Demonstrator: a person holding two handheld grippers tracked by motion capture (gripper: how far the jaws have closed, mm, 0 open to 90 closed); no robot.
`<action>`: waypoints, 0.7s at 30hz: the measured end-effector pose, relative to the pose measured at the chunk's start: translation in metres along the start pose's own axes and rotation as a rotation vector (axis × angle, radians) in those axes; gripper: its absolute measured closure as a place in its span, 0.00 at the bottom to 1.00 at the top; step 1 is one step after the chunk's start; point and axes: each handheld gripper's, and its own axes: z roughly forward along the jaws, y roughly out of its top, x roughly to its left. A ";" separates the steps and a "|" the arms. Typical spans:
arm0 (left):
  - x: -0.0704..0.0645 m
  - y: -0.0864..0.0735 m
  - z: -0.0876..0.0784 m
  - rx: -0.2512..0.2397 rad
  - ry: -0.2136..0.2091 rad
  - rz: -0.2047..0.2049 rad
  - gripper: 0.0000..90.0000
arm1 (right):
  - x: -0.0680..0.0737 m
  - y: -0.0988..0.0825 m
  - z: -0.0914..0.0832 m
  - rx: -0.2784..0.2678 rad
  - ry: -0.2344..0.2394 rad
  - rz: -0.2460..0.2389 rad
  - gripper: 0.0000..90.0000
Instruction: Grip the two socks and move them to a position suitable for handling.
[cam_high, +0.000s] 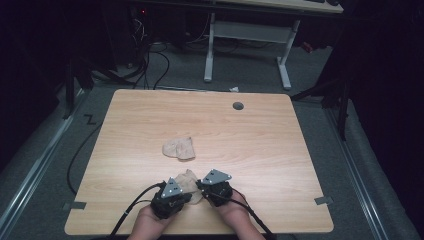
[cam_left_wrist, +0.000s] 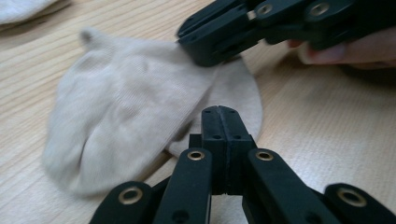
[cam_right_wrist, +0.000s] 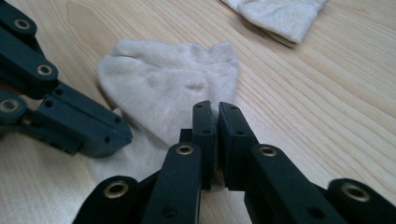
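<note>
Left gripper (cam_high: 181, 192) pinching near sock (cam_high: 190, 181) edge, jaws pressed together. Right gripper (cam_high: 204, 184) pinching other edge – jaws tight on cloth. Second sock (cam_high: 179, 148) further off on table (cam_high: 260, 145).

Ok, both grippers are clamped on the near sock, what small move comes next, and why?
Probably lift it slightly and draw the grippers apart. The left gripper and right gripper are both shut on the near sock, which lies bunched on the table, apart from the other sock.
</note>
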 end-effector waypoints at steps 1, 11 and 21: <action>0.001 0.000 0.000 -0.003 0.012 -0.004 1.00 | 0.000 0.000 0.000 0.000 0.000 0.000 0.96; 0.009 0.003 0.002 -0.010 0.084 -0.009 1.00 | -0.001 -0.022 -0.018 0.006 -0.020 0.044 0.96; 0.012 0.002 0.003 -0.027 0.071 -0.025 1.00 | 0.001 -0.022 -0.026 -0.029 -0.028 0.059 0.87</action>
